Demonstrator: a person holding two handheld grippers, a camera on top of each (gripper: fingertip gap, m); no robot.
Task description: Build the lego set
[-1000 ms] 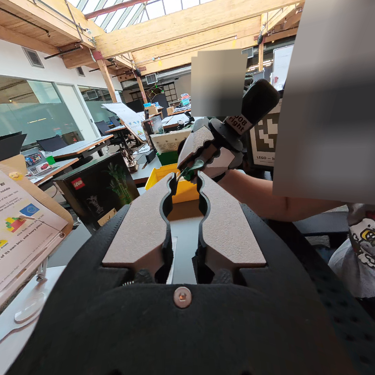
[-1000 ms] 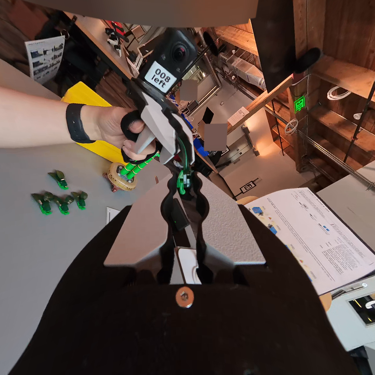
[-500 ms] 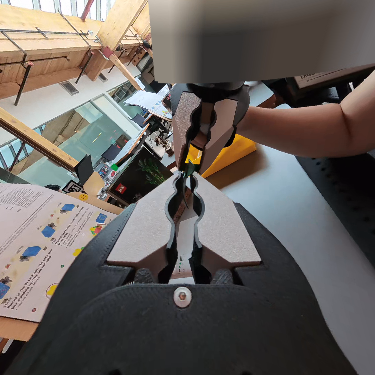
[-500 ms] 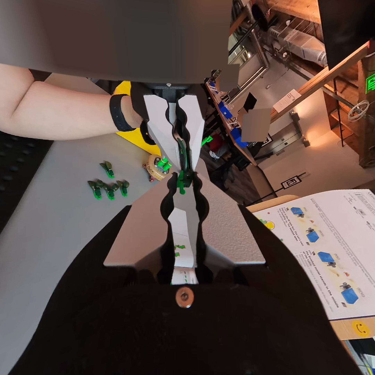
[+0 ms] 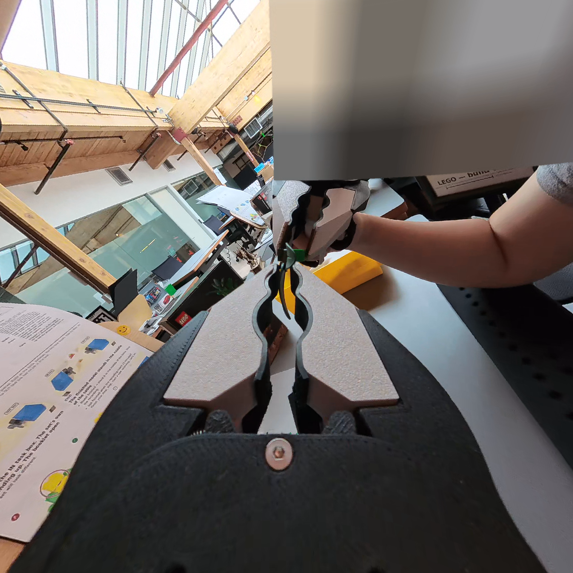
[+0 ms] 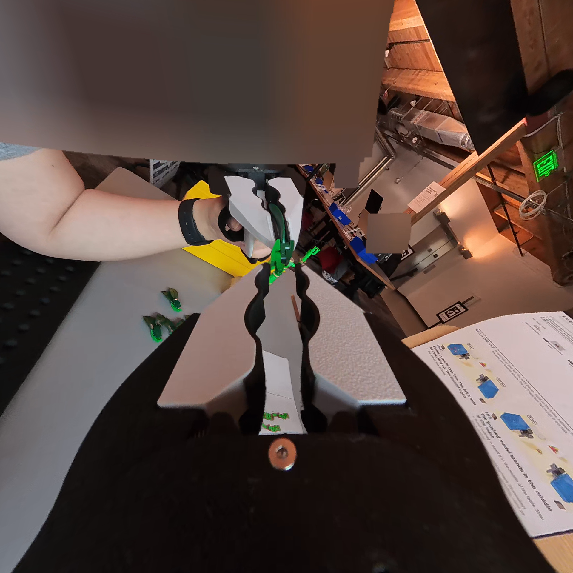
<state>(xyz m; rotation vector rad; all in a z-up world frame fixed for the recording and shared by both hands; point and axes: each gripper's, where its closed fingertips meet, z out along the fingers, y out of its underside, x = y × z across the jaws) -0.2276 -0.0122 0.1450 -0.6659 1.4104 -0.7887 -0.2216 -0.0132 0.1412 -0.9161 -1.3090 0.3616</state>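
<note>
My left gripper (image 5: pixel 285 268) is shut on a dark green leaf piece (image 5: pixel 283 294) that runs back between its fingers. My right gripper (image 6: pixel 280 269) meets it tip to tip and is shut on a small bright green piece (image 6: pixel 277 267). The two pieces touch at the tips. In the left wrist view the right gripper (image 5: pixel 299 252) shows just ahead with the bright green piece (image 5: pixel 300 254). In the right wrist view the left gripper (image 6: pixel 280 245) shows ahead with the leaf (image 6: pixel 278 217). Both are held above the grey table (image 6: pixel 93 341).
Several loose green leaf assemblies (image 6: pixel 172 299) lie on the table to the left. A yellow tray (image 6: pixel 217 251) stands behind the hands. An instruction sheet (image 6: pixel 511 403) on a wooden stand is at the right. A black set box (image 5: pixel 198 307) and a black perforated mat (image 5: pixel 511 341) flank the table. Less than 4 cm separates the two grippers' tips.
The two grippers have swung from tilted to facing each other and closed in tip to tip. The bright green piece now touches the leaf. Both stay shut.
</note>
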